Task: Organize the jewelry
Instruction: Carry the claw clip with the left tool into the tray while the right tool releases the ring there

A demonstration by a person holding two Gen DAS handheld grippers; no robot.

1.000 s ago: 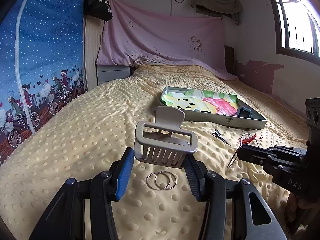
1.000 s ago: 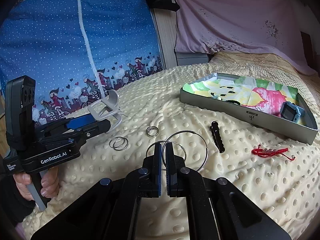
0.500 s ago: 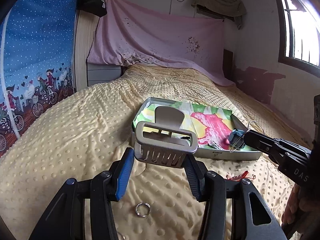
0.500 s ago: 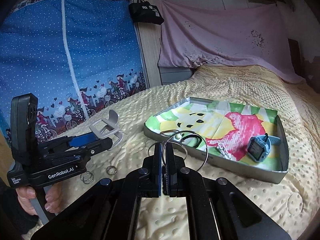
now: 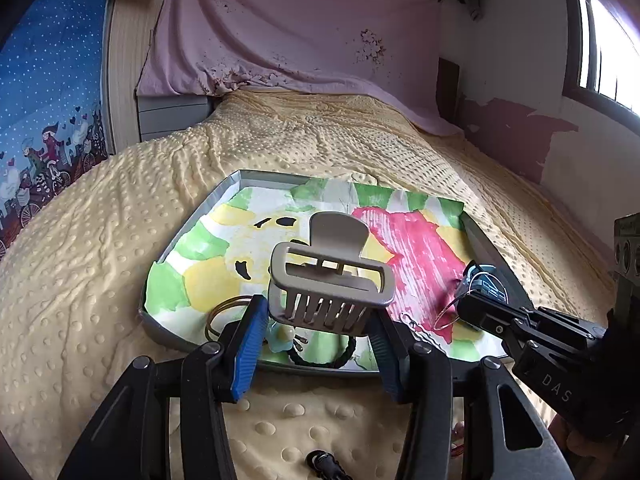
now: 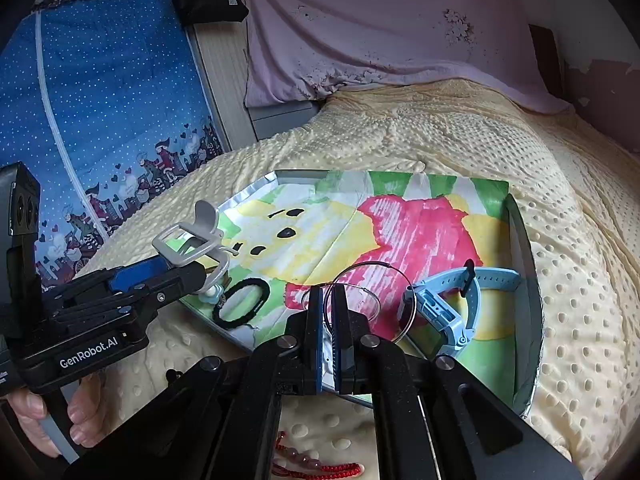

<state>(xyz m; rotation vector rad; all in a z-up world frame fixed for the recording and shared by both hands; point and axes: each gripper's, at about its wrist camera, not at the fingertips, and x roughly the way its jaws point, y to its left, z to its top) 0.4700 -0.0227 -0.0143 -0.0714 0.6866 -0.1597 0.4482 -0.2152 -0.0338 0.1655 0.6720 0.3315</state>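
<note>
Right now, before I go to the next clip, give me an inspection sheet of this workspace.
Surface: bed with a yellow dotted blanket.
Job's things: grey tray lined with a painted paper; in it a blue watch, a black hair tie and a thin brown ring.
Clutter: red bracelet and a small black clip on the blanket in front of the tray.
Grippers: left gripper clamps a beige hair claw over the tray; right gripper is shut on thin wire hoops over the tray.
Cables: nothing seen.
Surroundings: pink cloth at the head end, blue patterned curtain, window.
</note>
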